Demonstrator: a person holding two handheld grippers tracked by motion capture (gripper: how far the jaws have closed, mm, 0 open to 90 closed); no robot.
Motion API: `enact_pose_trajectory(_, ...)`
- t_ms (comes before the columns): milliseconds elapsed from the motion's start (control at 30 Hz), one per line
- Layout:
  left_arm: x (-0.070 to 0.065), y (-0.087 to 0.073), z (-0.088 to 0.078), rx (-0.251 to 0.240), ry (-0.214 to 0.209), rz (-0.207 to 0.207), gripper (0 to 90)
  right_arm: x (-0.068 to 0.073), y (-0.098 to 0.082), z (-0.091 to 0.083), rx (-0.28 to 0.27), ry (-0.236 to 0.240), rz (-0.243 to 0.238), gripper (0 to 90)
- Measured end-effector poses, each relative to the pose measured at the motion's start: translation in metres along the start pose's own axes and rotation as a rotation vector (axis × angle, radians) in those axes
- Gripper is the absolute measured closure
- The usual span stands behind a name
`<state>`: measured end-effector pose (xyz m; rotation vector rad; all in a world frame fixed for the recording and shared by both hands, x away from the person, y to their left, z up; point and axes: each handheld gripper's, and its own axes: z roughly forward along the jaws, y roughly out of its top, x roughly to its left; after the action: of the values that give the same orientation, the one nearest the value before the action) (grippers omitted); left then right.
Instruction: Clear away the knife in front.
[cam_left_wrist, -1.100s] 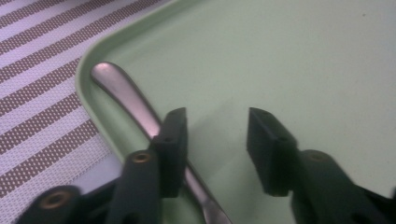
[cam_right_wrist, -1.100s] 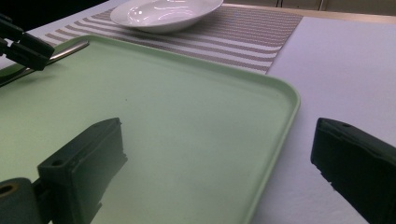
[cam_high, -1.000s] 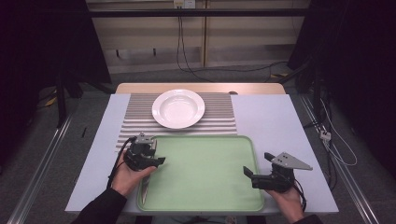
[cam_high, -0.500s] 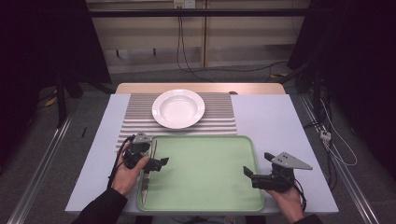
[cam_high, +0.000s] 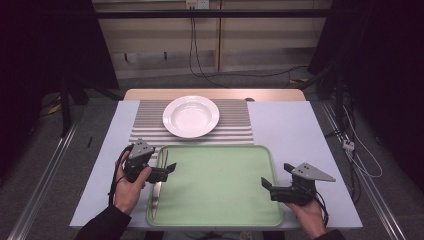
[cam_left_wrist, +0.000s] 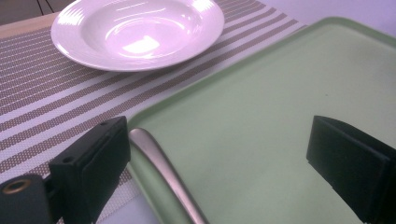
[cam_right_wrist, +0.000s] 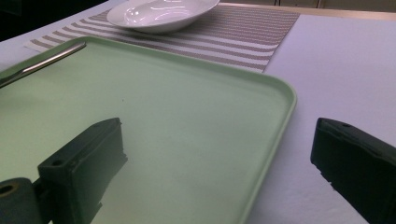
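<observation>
A long metal utensil (cam_high: 157, 189) lies along the left edge of the green tray (cam_high: 220, 210). My left gripper (cam_high: 169, 171) hovers open over that edge, jaws pointing right. In the left gripper view the utensil's handle (cam_left_wrist: 161, 165) runs between the open jaws, close to the left one, and touches neither. The left gripper (cam_left_wrist: 219, 140) holds nothing. My right gripper (cam_high: 266, 186) is open at the tray's near right corner. In the right gripper view its jaws straddle the tray rim (cam_right_wrist: 275, 121), and the right gripper (cam_right_wrist: 217, 135) is empty.
A white deep plate (cam_high: 191, 116) sits on a striped placemat (cam_high: 235, 127) behind the tray. A pale tabletop (cam_high: 295, 130) lies to either side. The tray's raised rim (cam_left_wrist: 187, 93) borders the placemat.
My left gripper has shifted slightly toward the near edge along the tray's left side, above the utensil. The right gripper has not moved.
</observation>
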<state>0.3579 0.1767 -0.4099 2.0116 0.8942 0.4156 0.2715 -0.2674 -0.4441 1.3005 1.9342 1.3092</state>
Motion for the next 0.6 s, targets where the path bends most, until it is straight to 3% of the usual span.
enact_pose_trajectory(200, 0.004, -0.010, -0.016, -0.038, 0.030, -0.027, 6.0, -0.001, -0.001, -0.002, -0.001, -0.009, 0.003, 2.6)
enact_pose_trajectory(333, 0.007, -0.018, -0.020, -0.027, 0.041, -0.039, 6.0, -0.001, -0.001, -0.003, -0.004, -0.014, 0.007, 2.6)
enact_pose_trajectory(433, 0.007, -0.025, -0.023, -0.016, 0.046, -0.017, 6.2, -0.001, -0.002, -0.004, -0.004, -0.018, 0.009, 2.6)
enact_pose_trajectory(600, 0.009, -0.033, -0.026, -0.024, 0.058, -0.021, 6.2, -0.002, -0.003, -0.006, -0.006, -0.029, 0.013, 2.6)
